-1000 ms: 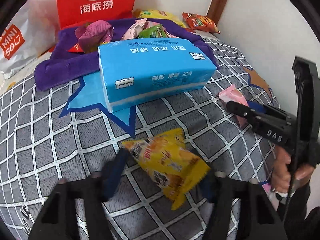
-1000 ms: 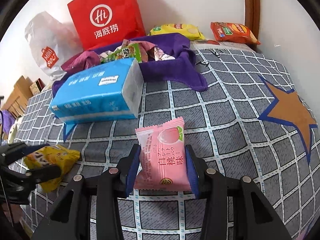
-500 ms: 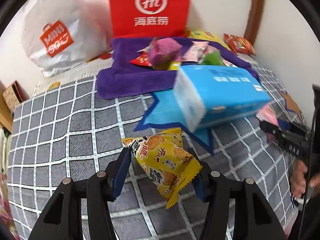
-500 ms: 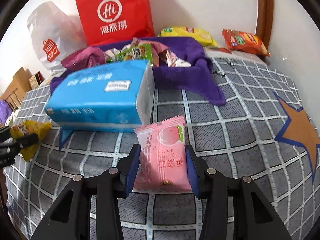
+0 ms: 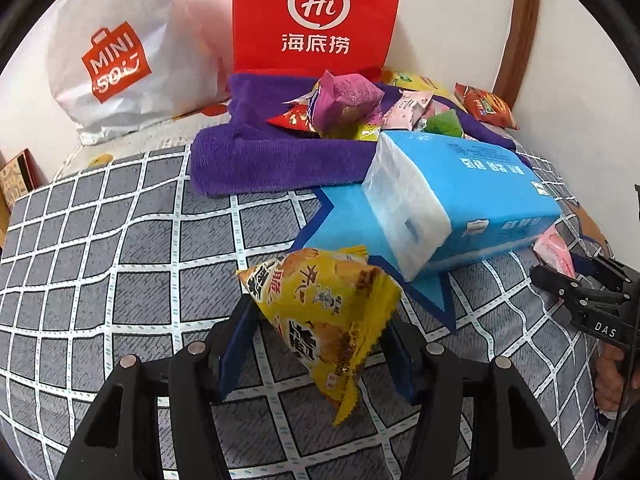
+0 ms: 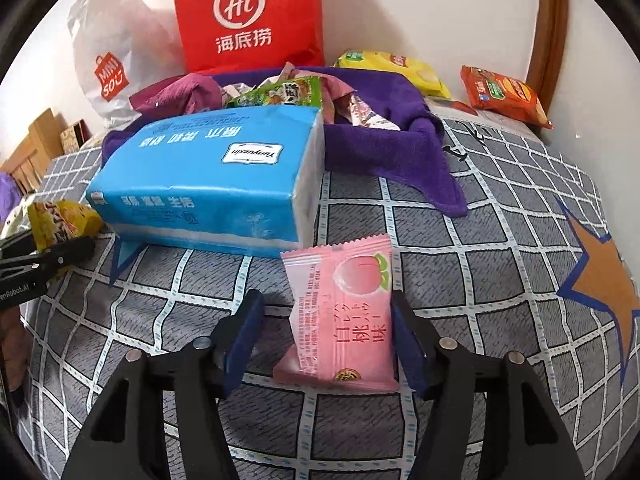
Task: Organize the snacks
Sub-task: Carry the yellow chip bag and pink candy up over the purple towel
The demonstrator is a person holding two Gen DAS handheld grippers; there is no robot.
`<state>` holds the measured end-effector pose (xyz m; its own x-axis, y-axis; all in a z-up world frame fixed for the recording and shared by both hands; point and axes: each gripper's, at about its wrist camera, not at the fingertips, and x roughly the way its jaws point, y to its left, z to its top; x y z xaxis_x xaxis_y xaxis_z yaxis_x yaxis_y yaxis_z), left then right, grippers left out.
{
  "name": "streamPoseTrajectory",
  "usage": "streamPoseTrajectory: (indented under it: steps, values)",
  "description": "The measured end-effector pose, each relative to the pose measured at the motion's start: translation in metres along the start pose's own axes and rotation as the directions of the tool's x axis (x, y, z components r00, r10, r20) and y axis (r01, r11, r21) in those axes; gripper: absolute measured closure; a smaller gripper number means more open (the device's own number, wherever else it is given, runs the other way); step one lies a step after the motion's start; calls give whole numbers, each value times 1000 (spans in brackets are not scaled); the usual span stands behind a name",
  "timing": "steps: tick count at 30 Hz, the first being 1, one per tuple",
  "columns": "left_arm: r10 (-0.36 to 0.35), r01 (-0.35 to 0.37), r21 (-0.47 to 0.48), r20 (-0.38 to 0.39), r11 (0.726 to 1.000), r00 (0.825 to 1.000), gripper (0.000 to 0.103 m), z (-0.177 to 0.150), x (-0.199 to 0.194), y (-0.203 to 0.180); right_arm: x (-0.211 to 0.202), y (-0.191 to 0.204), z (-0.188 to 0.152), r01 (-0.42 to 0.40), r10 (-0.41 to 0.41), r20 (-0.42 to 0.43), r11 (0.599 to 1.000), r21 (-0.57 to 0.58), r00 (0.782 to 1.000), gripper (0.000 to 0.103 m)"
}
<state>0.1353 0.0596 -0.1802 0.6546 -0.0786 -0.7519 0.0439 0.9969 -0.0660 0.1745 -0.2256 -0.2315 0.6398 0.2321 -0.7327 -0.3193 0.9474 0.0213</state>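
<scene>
Trouble could come from either hand at this point. My left gripper pinches the yellow snack bag by its lower half, the bag tilted, its crimped tail hanging below the fingers; a puffy bag held that low could pivot or slide out if I swing it toward the purple towel where the other snacks are heaped. My right gripper has just been opening: the left finger stands clear of the pink peach packet, the right finger lies just beside its edge (touching or not, I cannot tell). The packet lies on the grey checked bedspread, near side of the blue tissue pack. If I pull back carelessly, that right finger may drag the packet along. The tissue pack stands between both snacks and the towel, so a low carry would bump it, and it could shove into the heap behind.
</scene>
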Motion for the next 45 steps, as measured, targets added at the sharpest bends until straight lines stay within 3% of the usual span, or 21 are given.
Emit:
streamPoseTrajectory:
  steps: [6, 16, 20, 21, 25, 32, 45]
  values:
    - [6, -5, 47, -17, 999, 1000, 32, 0, 4, -11, 2, 0, 0, -25, 25, -9, 1000, -8, 1000, 29]
    - [-43, 43, 6, -4, 999, 999, 32, -1, 1, -2, 1, -2, 0, -30, 30, -5, 1000, 9, 1000, 28]
    - [-21, 21, 5, -1, 1000, 1000, 37, -1, 0, -2, -1, -6, 0, -30, 30, 4, 999, 30, 1000, 36]
    - [-10, 10, 5, 0, 1000, 1000, 42, -1, 0, -2, -2, -9, 0, -38, 37, 9, 998, 42, 999, 38]
    - [-20, 20, -19, 12, 1000, 1000, 55, -2, -2, 4, -5, -22, -1, -41, 38, 26, 994, 106, 999, 59]
    - [-27, 27, -14, -24, 1000, 999, 58, -3, -13, 4, -15, -20, -2, -35, 33, 24, 993, 112, 999, 62]
    - [-67, 67, -5, 42, 998, 997, 58, 31, -74, -4, -85, -33, 36, -69, 41, 191, 987, 145, 981, 62]
